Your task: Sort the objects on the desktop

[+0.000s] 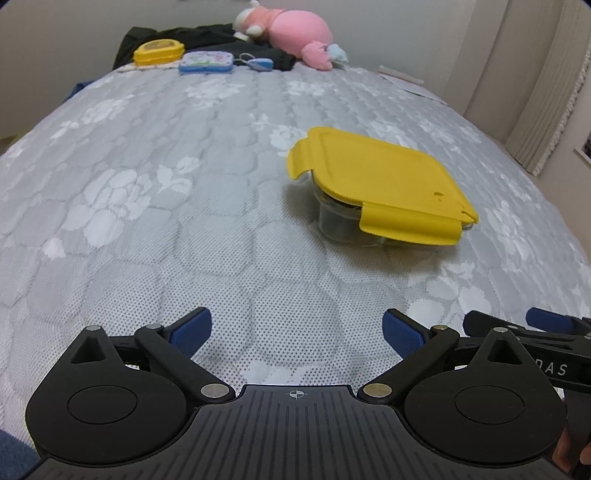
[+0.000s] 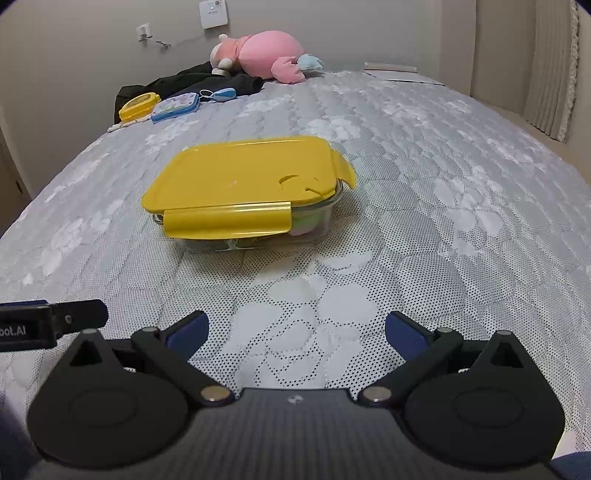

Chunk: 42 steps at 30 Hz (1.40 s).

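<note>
A clear glass container with a yellow lid (image 1: pixel 384 181) sits on the grey quilted bed, ahead and right of my left gripper (image 1: pixel 297 328). In the right wrist view the container (image 2: pixel 243 184) lies ahead and slightly left of my right gripper (image 2: pixel 297 328); pale green and pink items show through its glass. The lid rests on top with its side flaps unlatched. Both grippers are open, empty and low over the bed, well short of the container. The right gripper's tip (image 1: pixel 546 321) shows at the left view's right edge.
At the far end lie a small yellow box (image 1: pixel 159 51), a blue-rimmed case (image 1: pixel 206 62), a blue keyring item (image 1: pixel 258 63), a pink plush toy (image 1: pixel 288 29) and black clothing (image 1: pixel 221 44). Papers (image 2: pixel 391 68) lie far right. Curtains (image 2: pixel 550 62) hang right.
</note>
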Available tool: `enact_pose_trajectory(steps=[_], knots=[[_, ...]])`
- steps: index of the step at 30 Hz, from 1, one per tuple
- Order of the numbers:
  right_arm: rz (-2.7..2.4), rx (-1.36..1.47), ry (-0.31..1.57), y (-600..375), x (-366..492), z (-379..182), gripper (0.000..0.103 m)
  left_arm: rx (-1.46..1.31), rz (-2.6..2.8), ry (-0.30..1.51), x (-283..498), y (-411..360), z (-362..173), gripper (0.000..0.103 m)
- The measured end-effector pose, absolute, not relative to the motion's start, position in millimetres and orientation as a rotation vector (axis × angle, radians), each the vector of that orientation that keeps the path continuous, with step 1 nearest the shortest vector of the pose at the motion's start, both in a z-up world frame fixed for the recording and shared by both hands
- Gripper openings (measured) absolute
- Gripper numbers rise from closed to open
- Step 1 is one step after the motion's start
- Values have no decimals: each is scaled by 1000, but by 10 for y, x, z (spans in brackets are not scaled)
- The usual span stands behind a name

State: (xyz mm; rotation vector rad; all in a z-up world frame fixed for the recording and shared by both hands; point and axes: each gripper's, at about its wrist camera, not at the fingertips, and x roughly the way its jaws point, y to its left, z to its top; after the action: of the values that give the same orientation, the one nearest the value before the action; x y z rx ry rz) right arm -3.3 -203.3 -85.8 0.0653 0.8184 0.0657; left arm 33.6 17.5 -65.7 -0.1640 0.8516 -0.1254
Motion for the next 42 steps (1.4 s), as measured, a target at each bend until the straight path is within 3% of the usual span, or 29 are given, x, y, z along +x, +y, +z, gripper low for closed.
enact_pose_trajectory(steps=[34,42], knots=[[69,60,829,-2041,-16,-849,102,-180,-160,869,338,134,-684,102],[108,147,849,-2253,-13,-598,103,-201,-155,900,393,163,-626,103]])
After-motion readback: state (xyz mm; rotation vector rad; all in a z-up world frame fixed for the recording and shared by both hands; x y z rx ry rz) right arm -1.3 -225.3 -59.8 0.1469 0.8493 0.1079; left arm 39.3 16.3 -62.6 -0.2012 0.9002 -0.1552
